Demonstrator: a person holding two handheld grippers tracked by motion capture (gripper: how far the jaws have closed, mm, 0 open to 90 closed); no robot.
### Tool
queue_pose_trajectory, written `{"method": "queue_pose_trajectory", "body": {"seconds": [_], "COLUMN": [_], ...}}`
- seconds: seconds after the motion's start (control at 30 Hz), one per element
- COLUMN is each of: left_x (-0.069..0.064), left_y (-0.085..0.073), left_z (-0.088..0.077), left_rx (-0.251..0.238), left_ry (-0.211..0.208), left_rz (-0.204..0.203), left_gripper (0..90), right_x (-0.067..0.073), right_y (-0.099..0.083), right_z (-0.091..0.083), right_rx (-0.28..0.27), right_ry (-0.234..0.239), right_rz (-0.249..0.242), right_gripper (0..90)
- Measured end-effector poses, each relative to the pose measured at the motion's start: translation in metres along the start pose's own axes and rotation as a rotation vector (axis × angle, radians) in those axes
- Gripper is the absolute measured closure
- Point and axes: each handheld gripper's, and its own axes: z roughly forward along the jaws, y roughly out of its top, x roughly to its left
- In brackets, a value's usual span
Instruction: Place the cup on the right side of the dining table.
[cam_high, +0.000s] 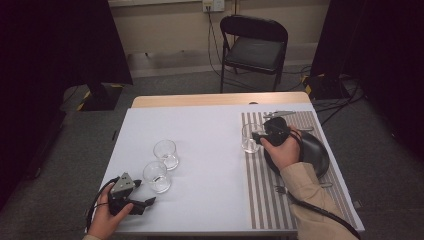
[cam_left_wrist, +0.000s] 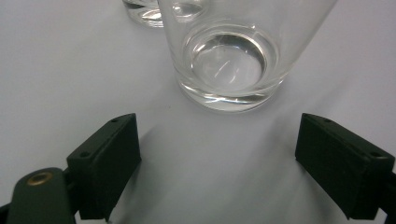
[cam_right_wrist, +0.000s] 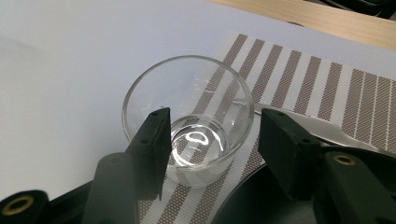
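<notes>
Overhead, the white worktop (cam_high: 210, 130) fills the middle of the high view, with a folding chair (cam_high: 254, 47) standing beyond it at twelve o'clock. A striped placemat (cam_high: 260, 195) covers the worktop's three o'clock side, and a dark plate (cam_high: 315, 150) lies on it, partly under the right hand (cam_high: 284, 152). Three clear glasses stand upright. One glass (cam_high: 250, 137) sits on the mat's nine o'clock edge, just beside the plate. The right tool (cam_right_wrist: 210, 140) reaches over it, one jaw inside the rim and the other outside the wall on the plate side; the jaws stand partly apart, and whether the pads press the wall cannot be told. A piece of cutlery (cam_right_wrist: 322, 128) lies on the mat beyond the plate rim. Toward seven o'clock, the near glass (cam_high: 157, 176) and the far glass (cam_high: 166, 154) stand close together on bare worktop. The left tool (cam_left_wrist: 215, 158), held in the left hand (cam_high: 107, 220), points at the near glass with its jaws wide apart and nothing between them.
</notes>
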Motion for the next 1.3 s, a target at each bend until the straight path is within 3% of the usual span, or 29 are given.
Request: {"method": "queue_pose_trajectory", "body": {"seconds": [0.33, 0.37, 0.53, 0.63, 1.3], "left_x": [-0.0002, -0.0003, -0.0003, -0.0001, 0.0000], "left_y": [0.0000, 0.0000, 0.0000, 0.0000, 0.0000], "left_z": [0.0002, 0.0002, 0.0002, 0.0001, 0.0000], "left_rx": [-0.002, -0.002, -0.002, -0.001, 0.000], "left_ry": [0.000, 0.000, 0.000, 0.000, 0.000], "left_rz": [-0.003, -0.003, -0.003, -0.001, 0.000], "left_gripper": [13.2, 13.2, 13.2, 13.1, 13.1], "right_x": [0.0025, 0.0030, 0.0042, 0.0027, 0.0089], "right_y": [0.0004, 0.0008, -0.0005, -0.0035, -0.0075], "right_z": [-0.0036, -0.0041, -0.0039, -0.0031, -0.0028], "right_rx": [-0.011, -0.002, 0.028, 0.039, 0.093], "right_ry": [0.020, 0.032, 0.043, 0.087, 0.128], "right_rz": [0.020, 0.026, 0.016, -0.007, -0.030], "right_gripper": [32.8, 28.6, 25.9, 16.9, 15.3]}}
